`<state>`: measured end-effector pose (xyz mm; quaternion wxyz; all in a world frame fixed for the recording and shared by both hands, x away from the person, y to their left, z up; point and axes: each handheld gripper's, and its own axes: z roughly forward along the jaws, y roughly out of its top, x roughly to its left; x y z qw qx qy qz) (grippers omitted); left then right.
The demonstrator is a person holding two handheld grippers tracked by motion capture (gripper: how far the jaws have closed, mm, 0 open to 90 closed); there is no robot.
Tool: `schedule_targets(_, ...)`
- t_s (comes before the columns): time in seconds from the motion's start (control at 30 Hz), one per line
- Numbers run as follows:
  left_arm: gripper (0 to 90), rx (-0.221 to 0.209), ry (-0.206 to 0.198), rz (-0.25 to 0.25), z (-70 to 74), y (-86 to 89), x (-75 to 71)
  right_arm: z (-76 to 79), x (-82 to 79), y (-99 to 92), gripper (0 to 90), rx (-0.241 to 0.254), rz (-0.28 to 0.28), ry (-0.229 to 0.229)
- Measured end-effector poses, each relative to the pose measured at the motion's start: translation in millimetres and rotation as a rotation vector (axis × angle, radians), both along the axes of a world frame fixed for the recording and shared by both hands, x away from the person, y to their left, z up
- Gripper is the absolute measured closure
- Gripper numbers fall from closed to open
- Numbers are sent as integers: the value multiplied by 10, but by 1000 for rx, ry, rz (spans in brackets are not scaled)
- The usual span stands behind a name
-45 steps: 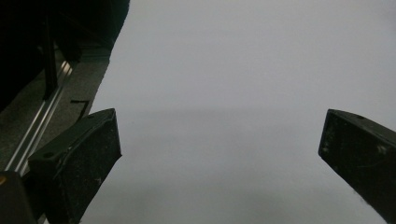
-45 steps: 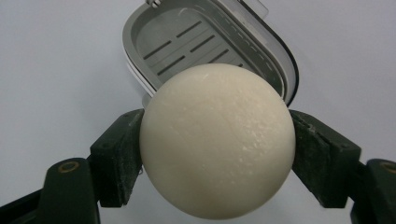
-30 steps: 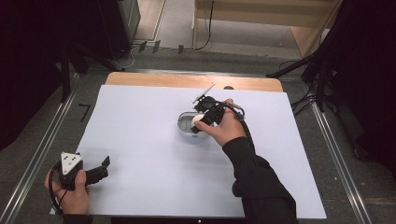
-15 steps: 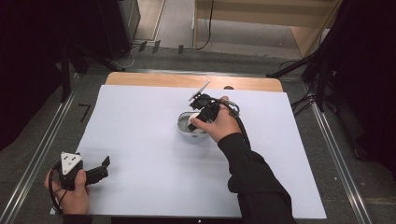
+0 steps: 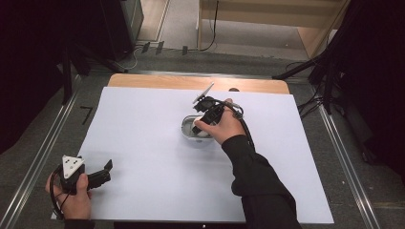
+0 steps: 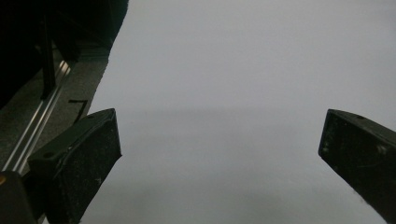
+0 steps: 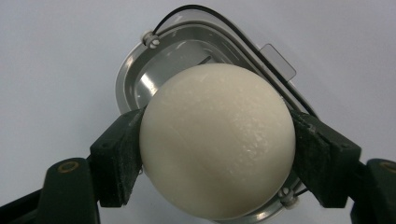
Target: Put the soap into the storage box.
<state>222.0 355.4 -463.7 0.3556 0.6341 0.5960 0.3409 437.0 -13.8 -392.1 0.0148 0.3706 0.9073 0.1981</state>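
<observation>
A cream-white egg (image 7: 217, 140) is clamped between the two black jaws of my right gripper (image 7: 217, 154), just above a small clear container (image 7: 140, 79) with a grey rim and a black seal. From the high view, that right gripper (image 5: 199, 125) points down over the container (image 5: 188, 130) near the middle of the white sheet, and the egg (image 5: 203, 133) shows as a pale spot under the hand. My left gripper (image 5: 106, 171) rests at the sheet's near left corner. In the left gripper view its jaws stand wide apart over bare white sheet (image 6: 224, 93), and the left gripper (image 6: 219, 154) holds nothing.
The white sheet (image 5: 143, 143) covers most of a wooden table (image 5: 157, 82). Metal rails (image 5: 43, 152) run along both sides of the table. Dark stands and cables sit beyond the far edge on a grey floor.
My right hand has shifted slightly left and toward the container with the egg still in its jaws. The left hand has stayed put.
</observation>
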Motion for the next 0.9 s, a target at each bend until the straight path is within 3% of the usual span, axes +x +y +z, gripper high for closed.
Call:
schedule_targets(0.4,0,-1,-1,-1,0,2,0,-90,22,14,244,7,-11,34)
schedule_targets(0.73,0,-1,0,-1,0,2,-1,-99,17,31,244,35,-15,20)
schedule_targets(0.9,0,-1,0,-1,0,2,-1,-113,21,26,244,20,-32,10)
